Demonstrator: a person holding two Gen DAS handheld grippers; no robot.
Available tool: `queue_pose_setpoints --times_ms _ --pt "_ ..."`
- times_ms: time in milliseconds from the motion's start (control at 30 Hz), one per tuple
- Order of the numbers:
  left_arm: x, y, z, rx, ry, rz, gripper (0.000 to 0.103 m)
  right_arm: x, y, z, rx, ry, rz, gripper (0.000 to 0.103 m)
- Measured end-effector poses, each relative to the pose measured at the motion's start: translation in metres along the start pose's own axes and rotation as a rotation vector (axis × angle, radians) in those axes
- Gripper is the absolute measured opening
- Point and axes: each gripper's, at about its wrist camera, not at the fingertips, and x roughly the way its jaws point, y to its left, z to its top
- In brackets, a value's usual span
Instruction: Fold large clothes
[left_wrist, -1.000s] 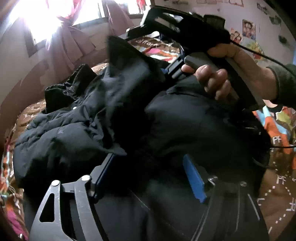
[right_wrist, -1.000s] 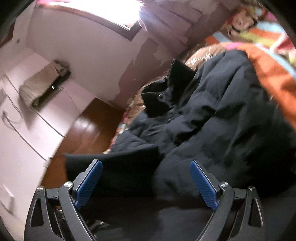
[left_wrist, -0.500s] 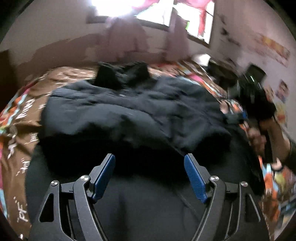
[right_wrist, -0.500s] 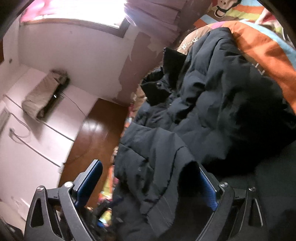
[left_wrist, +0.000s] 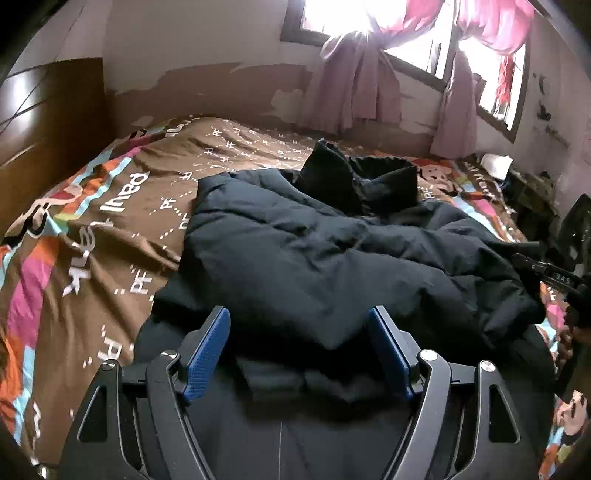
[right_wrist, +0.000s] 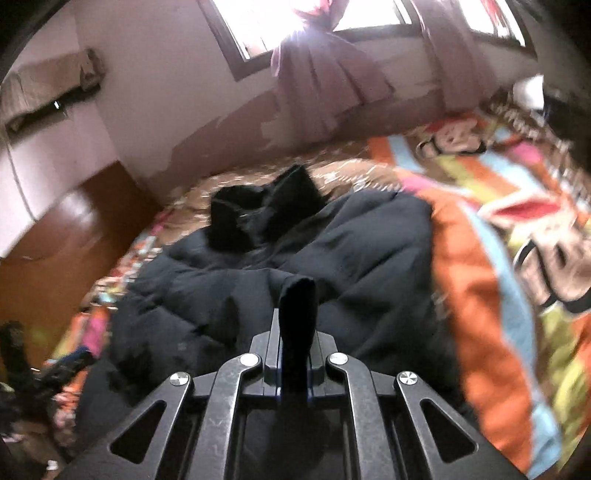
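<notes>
A large black puffer jacket (left_wrist: 317, 258) lies spread on the bed, collar toward the window wall; it also shows in the right wrist view (right_wrist: 332, 258). My left gripper (left_wrist: 299, 347) is open, its blue pads (left_wrist: 207, 347) apart over the jacket's near hem, holding nothing. My right gripper (right_wrist: 295, 354) is shut on a fold of the jacket's black fabric (right_wrist: 297, 314), which sticks up between its jaws. The right gripper's body also shows at the right edge of the left wrist view (left_wrist: 554, 277).
The bed has a brown and multicoloured printed cover (left_wrist: 122, 206). A wooden headboard (left_wrist: 44, 110) stands at left. Pink curtains (left_wrist: 354, 85) hang at the window behind. Clutter lies at the bed's far right (left_wrist: 532, 184).
My right gripper has closed on a fold of the jacket; it was open before. My left gripper has pulled back and swung left, leaving the jacket lying flatter on the bed.
</notes>
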Motion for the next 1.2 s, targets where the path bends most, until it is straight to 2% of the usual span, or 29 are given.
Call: queue_pose_setpoints --times_ms 33,100,167,233,300,400,533,633,700,800,1000,1200 --pt "0.005 -0.001 0.002 -0.003 0.007 -0.002 0.072 0.004 -0.001 0.001 -0.008 0.002 -0.040 0.014" --pt "0.019 -0.002 0.006 -0.004 0.032 -0.014 0.072 0.008 -0.003 0.000 -0.015 0.003 -0.097 0.025" --pt "0.029 -0.003 0.009 0.004 0.049 -0.006 0.072 0.007 0.001 -0.001 -0.048 -0.019 -0.142 0.047" --pt "0.040 -0.005 0.011 0.023 0.067 0.004 0.072 0.001 0.006 0.002 -0.099 -0.049 -0.168 0.056" --pt "0.052 -0.007 0.012 0.049 0.090 0.028 0.072 -0.001 0.015 0.004 -0.167 -0.071 -0.172 0.056" --pt "0.070 -0.007 0.009 0.090 0.152 0.063 0.072 0.010 0.030 0.003 -0.255 -0.029 -0.115 0.056" --pt "0.084 -0.006 -0.003 0.145 0.201 0.086 0.072 0.041 0.051 -0.011 -0.368 0.104 -0.063 0.052" --pt "0.088 -0.004 -0.011 0.160 0.206 0.077 0.073 0.067 0.053 -0.025 -0.390 0.203 -0.074 0.052" --pt "0.092 -0.003 -0.016 0.171 0.213 0.068 0.073 0.079 0.047 -0.030 -0.371 0.239 -0.062 0.052" --pt "0.098 -0.003 -0.021 0.189 0.226 0.071 0.073 0.086 0.038 -0.037 -0.339 0.258 -0.030 0.052" --pt "0.107 -0.005 -0.025 0.212 0.241 0.089 0.074 0.101 0.040 -0.050 -0.388 0.267 -0.061 0.052" --pt "0.111 -0.005 -0.029 0.228 0.231 0.101 0.074 0.109 0.035 -0.053 -0.376 0.274 -0.051 0.052"
